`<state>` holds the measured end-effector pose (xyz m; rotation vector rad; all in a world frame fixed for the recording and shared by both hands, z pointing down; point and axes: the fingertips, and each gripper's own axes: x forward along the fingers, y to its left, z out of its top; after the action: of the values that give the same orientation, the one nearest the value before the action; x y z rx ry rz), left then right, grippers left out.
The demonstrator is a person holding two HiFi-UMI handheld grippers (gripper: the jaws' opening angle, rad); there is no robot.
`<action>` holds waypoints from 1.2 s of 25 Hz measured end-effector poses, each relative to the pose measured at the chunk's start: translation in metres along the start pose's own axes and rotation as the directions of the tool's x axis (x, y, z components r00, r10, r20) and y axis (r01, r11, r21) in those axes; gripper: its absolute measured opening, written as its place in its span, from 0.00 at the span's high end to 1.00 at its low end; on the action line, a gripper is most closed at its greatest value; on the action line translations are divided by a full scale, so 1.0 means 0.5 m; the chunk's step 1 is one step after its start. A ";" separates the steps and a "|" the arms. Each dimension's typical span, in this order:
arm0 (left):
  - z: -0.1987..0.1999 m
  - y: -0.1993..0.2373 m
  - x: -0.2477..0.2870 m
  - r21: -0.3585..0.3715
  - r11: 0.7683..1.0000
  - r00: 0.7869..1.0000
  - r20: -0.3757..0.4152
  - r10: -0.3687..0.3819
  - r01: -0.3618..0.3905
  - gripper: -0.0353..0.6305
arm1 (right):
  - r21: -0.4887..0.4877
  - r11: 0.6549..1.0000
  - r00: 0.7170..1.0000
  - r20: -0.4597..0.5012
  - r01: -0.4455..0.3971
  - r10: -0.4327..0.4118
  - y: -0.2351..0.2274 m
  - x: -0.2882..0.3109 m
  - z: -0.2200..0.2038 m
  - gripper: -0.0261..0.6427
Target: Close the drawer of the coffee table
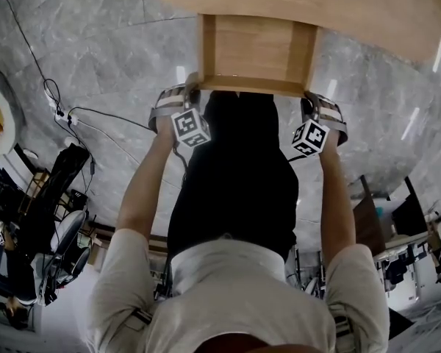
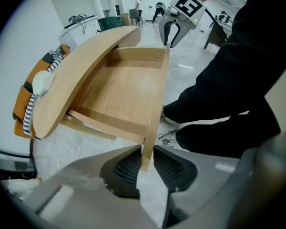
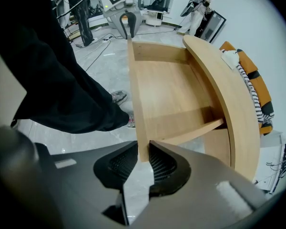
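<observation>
The light wooden drawer (image 1: 253, 46) stands pulled out from under the curved coffee table top (image 1: 316, 6). Its inside is empty. My left gripper (image 1: 193, 88) is shut on the left end of the drawer's front panel (image 1: 250, 85), and my right gripper (image 1: 309, 98) is shut on the right end. In the left gripper view the panel's edge (image 2: 155, 104) runs down between the ribbed pads of the left gripper (image 2: 147, 163), with the right gripper (image 2: 173, 35) at its far end. The right gripper view mirrors this: the right gripper (image 3: 143, 159) pinches the panel (image 3: 136, 89), with the left gripper (image 3: 126, 25) far off.
The person's dark trousers (image 1: 235, 175) stand right behind the drawer front. Cables (image 1: 81, 116) trail over the grey marble floor at the left. An orange striped cushion (image 3: 255, 80) lies beyond the table. Cluttered desks and gear (image 1: 29, 219) stand at the room's edges.
</observation>
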<state>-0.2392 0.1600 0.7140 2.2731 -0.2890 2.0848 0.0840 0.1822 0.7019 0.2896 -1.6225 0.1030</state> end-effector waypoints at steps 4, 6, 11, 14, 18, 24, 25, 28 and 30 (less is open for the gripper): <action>0.002 0.012 0.003 -0.033 0.999 1.000 0.008 0.009 -0.009 0.79 | 0.007 1.000 1.000 0.002 0.007 -0.007 -0.011 0.001 0.003 0.84; 0.004 0.009 0.007 -0.048 0.999 1.000 0.027 -0.001 0.003 0.79 | 0.012 1.000 1.000 0.000 0.017 -0.017 -0.020 0.002 0.006 0.84; 0.016 0.027 0.005 -0.045 0.999 0.999 0.046 0.003 -0.001 0.79 | 0.024 0.999 0.999 -0.006 0.040 -0.040 -0.047 0.003 0.008 0.84; 0.027 0.035 0.002 -0.045 0.999 0.998 0.055 0.005 -0.003 0.79 | 0.042 0.998 0.999 -0.015 0.050 -0.049 -0.058 0.002 0.003 0.84; 0.026 0.050 -0.003 -0.052 0.999 0.998 0.056 0.019 -0.016 0.79 | 0.050 0.997 0.998 -0.014 0.058 -0.058 -0.066 0.001 0.010 0.84; 0.024 0.061 -0.002 -0.047 0.999 0.998 0.052 0.026 -0.024 0.79 | 0.057 0.996 0.998 -0.009 0.064 -0.064 -0.076 -0.001 0.014 0.83; 0.023 0.062 0.000 -0.043 0.999 0.998 0.049 0.029 -0.027 0.79 | 0.061 0.996 0.998 -0.010 0.067 -0.067 -0.078 -0.001 0.015 0.83; 0.025 0.073 0.001 -0.041 0.998 0.998 0.040 0.039 -0.037 0.79 | 0.082 0.994 0.997 -0.014 0.078 -0.077 -0.092 0.000 0.014 0.83; 0.029 0.082 0.002 -0.046 0.998 0.998 0.038 0.041 -0.039 0.79 | 0.090 0.993 0.997 -0.018 0.082 -0.081 -0.100 0.000 0.014 0.83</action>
<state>-0.2319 0.1175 0.7096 2.3035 -0.3825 2.0323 0.0895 0.1323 0.6962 0.4232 -1.5920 0.1162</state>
